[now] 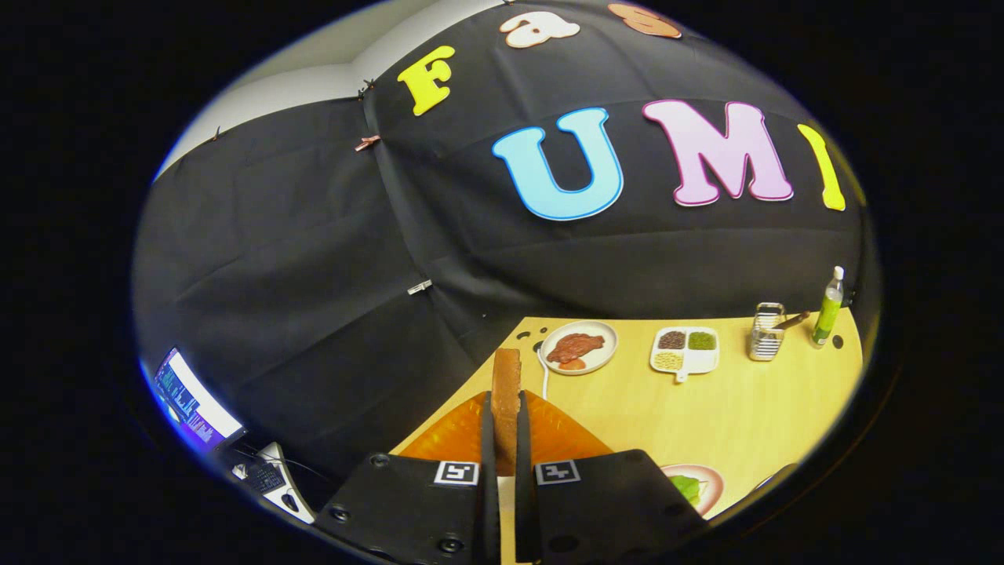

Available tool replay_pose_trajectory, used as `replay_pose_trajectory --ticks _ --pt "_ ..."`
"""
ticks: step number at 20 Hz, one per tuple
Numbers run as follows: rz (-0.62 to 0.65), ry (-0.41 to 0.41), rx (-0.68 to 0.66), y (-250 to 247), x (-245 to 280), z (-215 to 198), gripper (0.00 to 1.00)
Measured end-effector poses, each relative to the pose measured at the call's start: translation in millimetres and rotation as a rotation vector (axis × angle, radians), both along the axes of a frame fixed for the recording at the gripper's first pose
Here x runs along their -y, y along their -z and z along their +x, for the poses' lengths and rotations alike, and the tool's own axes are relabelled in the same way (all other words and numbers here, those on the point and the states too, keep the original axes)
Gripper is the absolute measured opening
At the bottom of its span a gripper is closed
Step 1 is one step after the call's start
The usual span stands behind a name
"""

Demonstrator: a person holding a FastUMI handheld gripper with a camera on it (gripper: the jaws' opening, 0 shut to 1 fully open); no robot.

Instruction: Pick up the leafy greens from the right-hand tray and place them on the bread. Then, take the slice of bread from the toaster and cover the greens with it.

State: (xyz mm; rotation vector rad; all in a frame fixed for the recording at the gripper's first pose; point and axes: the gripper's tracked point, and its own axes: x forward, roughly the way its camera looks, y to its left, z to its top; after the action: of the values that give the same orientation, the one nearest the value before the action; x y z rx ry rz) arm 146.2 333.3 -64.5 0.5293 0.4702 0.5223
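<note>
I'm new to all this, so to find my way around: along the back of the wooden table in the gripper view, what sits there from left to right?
Round plate of meat → divided dish of grains → metal rack → green bottle. Nearer, the gripper holds a bread slice upright.

Bread slice point(506, 392) stands between the jaws (toaster point(471, 435) below), plates beyond.

Matte tool point(506, 439) — square coded tags, round screw heads
</note>
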Motion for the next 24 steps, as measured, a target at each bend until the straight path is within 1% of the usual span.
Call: replay_pose_trajectory --ticks 3,7,14,19,21,24 --pt "-0.022 0.041 -0.002 9.5 40.5 -7.1 0.11" --pt "-0.047 0.091 -0.044 38.4 83.7 -21.4 0.12" --pt "-0.093 0.161 -0.129 93.5 130.7 -45.1 0.11" --pt "-0.113 0.194 -0.195 132.6 138.2 -59.3 0.12" --pt "-0.1 0.191 -0.228 148.0 127.4 -66.7 0.12" --pt "-0.045 0.191 -0.28 168.7 105.6 -76.0 0.12"
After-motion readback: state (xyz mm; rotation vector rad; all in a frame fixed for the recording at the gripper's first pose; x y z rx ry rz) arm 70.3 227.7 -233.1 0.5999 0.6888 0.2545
